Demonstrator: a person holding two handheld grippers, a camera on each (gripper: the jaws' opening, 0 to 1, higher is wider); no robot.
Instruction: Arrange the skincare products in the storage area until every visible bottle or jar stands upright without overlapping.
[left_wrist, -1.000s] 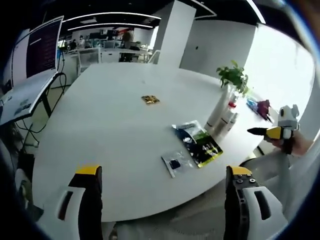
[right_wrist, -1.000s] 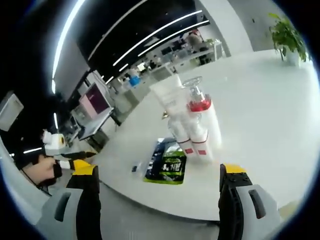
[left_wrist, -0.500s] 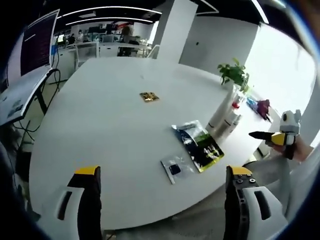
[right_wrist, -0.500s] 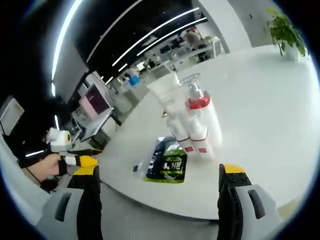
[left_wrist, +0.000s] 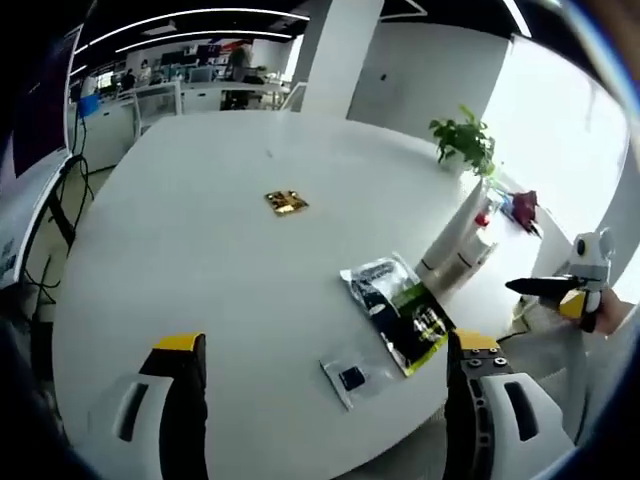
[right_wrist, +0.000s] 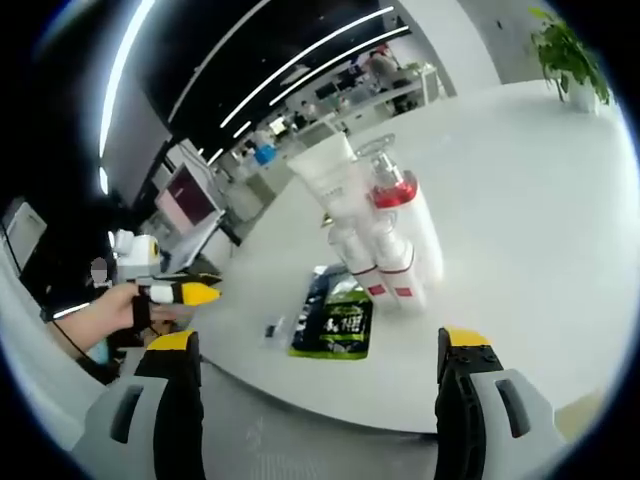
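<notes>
Bottles (right_wrist: 385, 245) stand upright in a tight cluster on the white table (right_wrist: 520, 200), a tall white tube (right_wrist: 325, 175) just behind them and a red-collared pump bottle (right_wrist: 392, 195) among them. Just beside the bottles lies a dark green sachet (right_wrist: 340, 325), with a small clear packet (left_wrist: 350, 378) near that. Both the left gripper (left_wrist: 318, 400) and the right gripper (right_wrist: 312, 400) hang with jaws wide apart, holding nothing.

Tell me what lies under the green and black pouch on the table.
The green and black pouch lies flat on the white table, beside the cluster of bottles. A clear sachet lies apart from it. Whatever its own body covers cannot be seen.
</notes>
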